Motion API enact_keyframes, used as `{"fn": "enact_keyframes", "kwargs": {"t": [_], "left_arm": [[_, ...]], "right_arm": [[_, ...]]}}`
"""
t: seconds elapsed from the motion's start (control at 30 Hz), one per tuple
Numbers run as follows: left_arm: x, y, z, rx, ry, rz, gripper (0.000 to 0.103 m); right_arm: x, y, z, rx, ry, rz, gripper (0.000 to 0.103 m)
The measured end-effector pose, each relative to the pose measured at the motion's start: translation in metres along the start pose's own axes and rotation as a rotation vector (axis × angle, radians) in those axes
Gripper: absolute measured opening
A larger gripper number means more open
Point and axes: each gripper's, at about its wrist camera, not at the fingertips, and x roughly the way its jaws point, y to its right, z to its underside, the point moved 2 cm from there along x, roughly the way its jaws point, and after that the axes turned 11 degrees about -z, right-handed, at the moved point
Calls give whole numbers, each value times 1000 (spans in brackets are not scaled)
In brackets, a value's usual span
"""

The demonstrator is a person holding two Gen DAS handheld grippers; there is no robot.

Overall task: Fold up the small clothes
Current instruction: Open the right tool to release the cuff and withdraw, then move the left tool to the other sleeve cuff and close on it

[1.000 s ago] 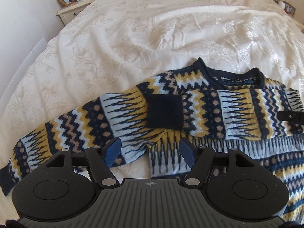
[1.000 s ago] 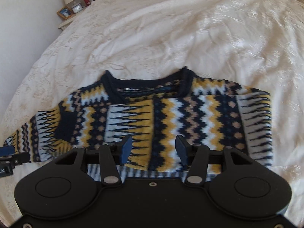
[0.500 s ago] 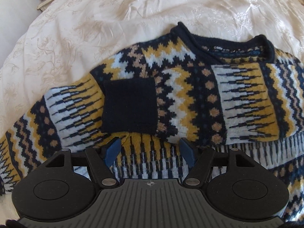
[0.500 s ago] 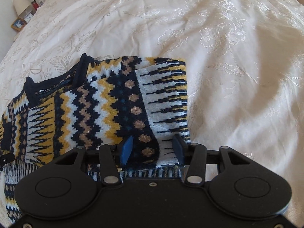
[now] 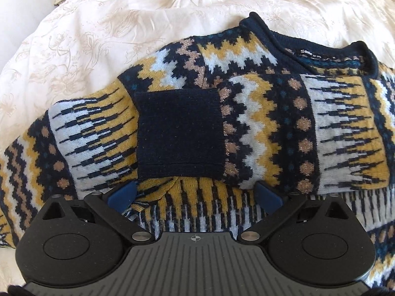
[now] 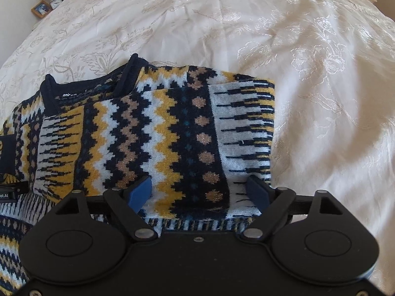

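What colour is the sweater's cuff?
Plain dark navy cuff, clearest in the left wrist view.

sunlit cream embroidered bedspread (image 6: 246, 24); nightstand (image 6: 42, 14) with photo frame (image 6: 41, 9) beside white wall.

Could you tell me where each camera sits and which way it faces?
Left wrist: on the left hand-held gripper, facing forward and down at the navy cuff of the sweater; its open fingers show.
Right wrist: on the right hand-held gripper, facing the sweater's folded right side and the bedspread; its open fingers show.
Shared: sweater, collar, bedspread, photo frame.
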Motion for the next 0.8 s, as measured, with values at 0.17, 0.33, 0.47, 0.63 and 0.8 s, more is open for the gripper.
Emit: {"fn": "enact_keyframes", "kwargs": {"t": [0.17, 0.33, 0.47, 0.63, 0.8], "left_arm": [[-4, -14, -5, -28, 9, 37, 92], [-36, -48, 16, -146, 91, 88, 79], [-50, -87, 46, -268, 108, 93, 79], [-57, -159, 89, -429, 97, 32, 79], [-54, -231, 130, -582, 72, -42, 79]], "right_arm": [[-25, -12, -1, 13, 43, -18, 85], [-55, -38, 5, -8, 86, -62, 85], [-74, -62, 16, -42, 99, -99, 85], [-84, -92, 29, -93, 95, -139, 86], [-86, -121, 40, -124, 78, -174, 86]]}}
